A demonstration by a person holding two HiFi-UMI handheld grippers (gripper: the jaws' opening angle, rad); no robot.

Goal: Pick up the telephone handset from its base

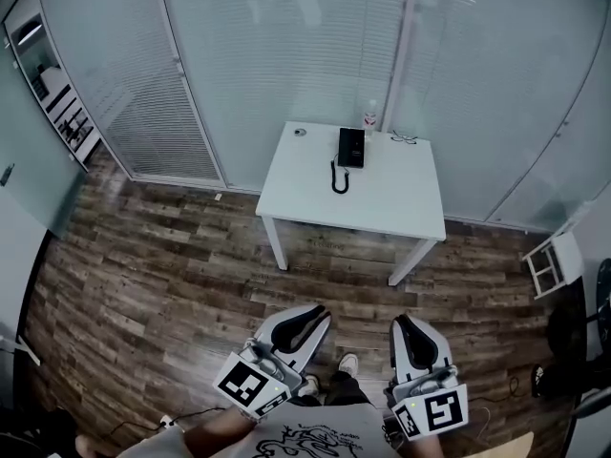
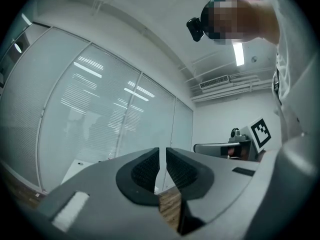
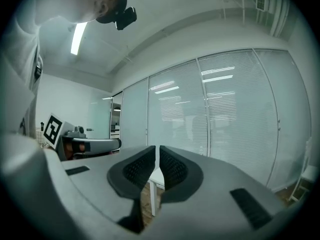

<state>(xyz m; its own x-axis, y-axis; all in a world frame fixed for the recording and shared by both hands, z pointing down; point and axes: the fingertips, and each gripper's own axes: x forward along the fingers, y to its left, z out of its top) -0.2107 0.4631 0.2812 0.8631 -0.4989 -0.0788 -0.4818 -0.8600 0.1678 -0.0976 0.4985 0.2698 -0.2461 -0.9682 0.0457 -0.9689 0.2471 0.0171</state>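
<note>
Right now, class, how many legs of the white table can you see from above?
2: a left leg and a right leg, both at the near corners of the table. Any far legs are hidden under its top.

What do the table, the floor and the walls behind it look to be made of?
Table: smooth matte white top, likely laminate. Floor: brown planks with grain and staggered joints; wood or vinyl, unclear. Walls: glass panels, showing light reflections and slatted blinds.

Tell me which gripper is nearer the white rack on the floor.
Right. The right gripper sits left of and below the white rack; the left gripper is farther left.
</note>
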